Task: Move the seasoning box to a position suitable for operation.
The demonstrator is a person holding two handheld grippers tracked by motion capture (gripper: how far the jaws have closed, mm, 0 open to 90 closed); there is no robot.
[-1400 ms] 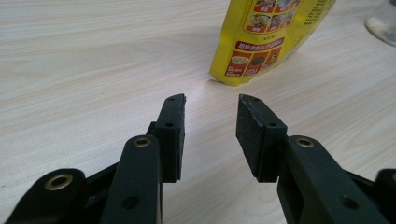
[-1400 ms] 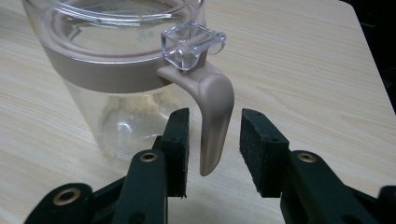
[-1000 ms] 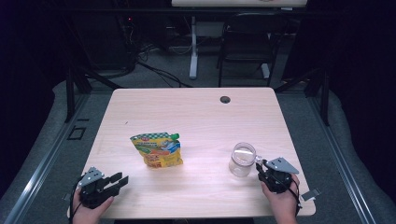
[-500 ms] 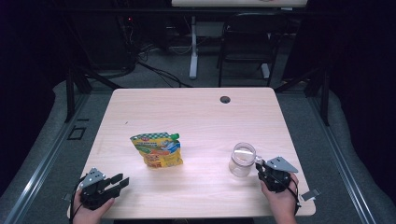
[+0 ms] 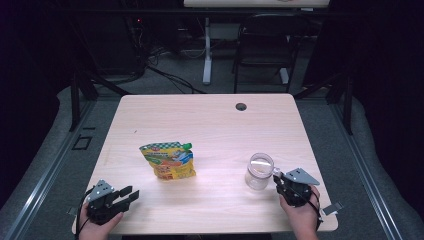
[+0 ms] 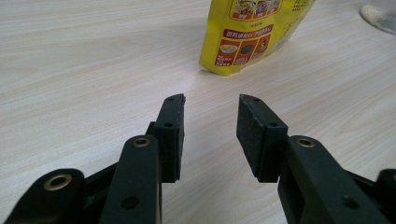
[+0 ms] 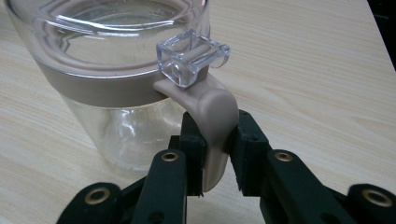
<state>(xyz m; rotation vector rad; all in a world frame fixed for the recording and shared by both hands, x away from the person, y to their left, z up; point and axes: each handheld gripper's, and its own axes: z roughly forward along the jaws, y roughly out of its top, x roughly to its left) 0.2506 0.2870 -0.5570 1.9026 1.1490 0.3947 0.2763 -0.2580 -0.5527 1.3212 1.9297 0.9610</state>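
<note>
Light wooden table (image 5: 210, 120) with a small dark round grommet (image 5: 241, 106) near the far edge. Yellow-green printed food pouch (image 5: 168, 160) lies mid-left. Clear glass jar (image 5: 259, 171) stands at right; right gripper (image 5: 280, 181) touches its near side. Left gripper (image 5: 131, 195) at near-left corner, jaws apart, pointing toward pouch.

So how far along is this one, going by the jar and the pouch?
Early. Done: the right gripper is shut on the handle of the glass jar, which stands on the table. In hand: the left gripper is open, aimed at the yellow pouch but apart from it. Left: the pouch is ungrasped.
</note>
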